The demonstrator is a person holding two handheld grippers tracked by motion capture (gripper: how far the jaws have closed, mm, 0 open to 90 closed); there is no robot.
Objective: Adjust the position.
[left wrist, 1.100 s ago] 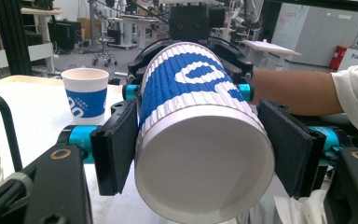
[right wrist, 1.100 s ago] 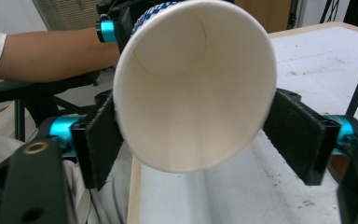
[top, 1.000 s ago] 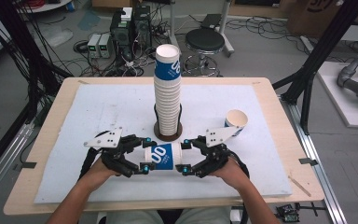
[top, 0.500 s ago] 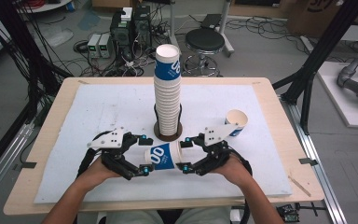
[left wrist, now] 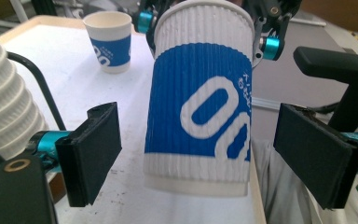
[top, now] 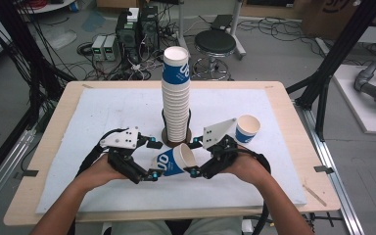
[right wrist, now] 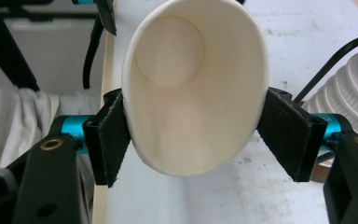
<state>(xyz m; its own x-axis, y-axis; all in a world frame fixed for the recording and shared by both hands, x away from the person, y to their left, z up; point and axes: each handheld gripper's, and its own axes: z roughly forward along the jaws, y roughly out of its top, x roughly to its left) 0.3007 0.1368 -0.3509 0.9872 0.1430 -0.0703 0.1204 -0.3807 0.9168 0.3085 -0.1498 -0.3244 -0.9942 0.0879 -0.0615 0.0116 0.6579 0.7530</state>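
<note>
Right tongs (right wrist: 193, 135) squeezing cup (right wrist: 191, 84) oval, left tongs (left wrist: 209, 154) clear

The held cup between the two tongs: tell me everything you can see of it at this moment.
The held cup is a paper cup with a ribbed white wall, a blue band with white lettering and a plain white inside. It lies roughly on its side above the mat, mouth toward the right tongs, whose pads press its rim from both sides and squash the mouth into an oval. Its base end sits between the pads of the left tongs, which stand apart from it on both sides.
</note>
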